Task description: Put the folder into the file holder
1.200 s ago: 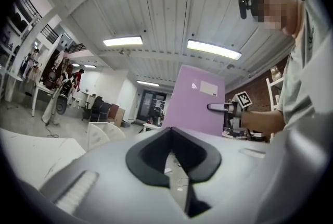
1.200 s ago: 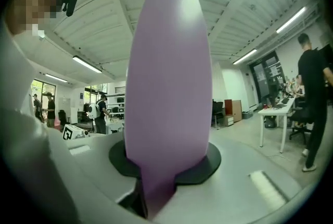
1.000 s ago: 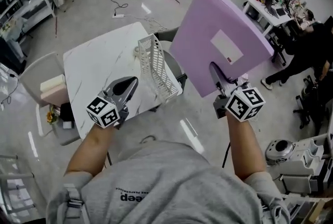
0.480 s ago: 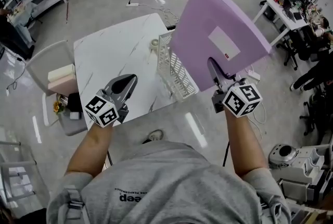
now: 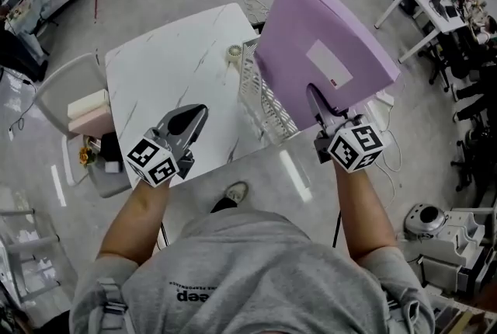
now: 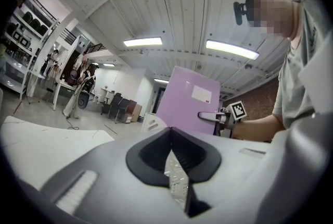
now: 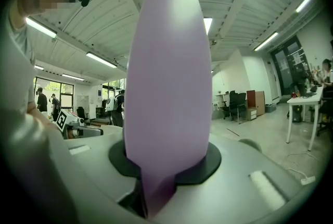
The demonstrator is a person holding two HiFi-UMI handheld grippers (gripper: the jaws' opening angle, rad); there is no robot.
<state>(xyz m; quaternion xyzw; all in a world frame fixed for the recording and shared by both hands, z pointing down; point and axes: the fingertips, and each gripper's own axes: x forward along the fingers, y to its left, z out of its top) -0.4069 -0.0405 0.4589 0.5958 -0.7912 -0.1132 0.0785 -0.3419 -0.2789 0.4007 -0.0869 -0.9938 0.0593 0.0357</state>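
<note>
Beside the file holder [image 5: 262, 94], folder [image 5: 322, 49] stands edgewise, pointing away from right gripper [image 5: 317, 104].

In the head view the folder [image 5: 326, 53] covers the right side of the file holder [image 5: 260, 95] and the right corner of the desk [image 5: 171, 68]. The print on the folder's white label [image 5: 328, 63] is too small to read. In the right gripper view the folder fills the middle, hiding all behind it. In the left gripper view only a sliver of the file holder shows at the folder's lower left.
</note>
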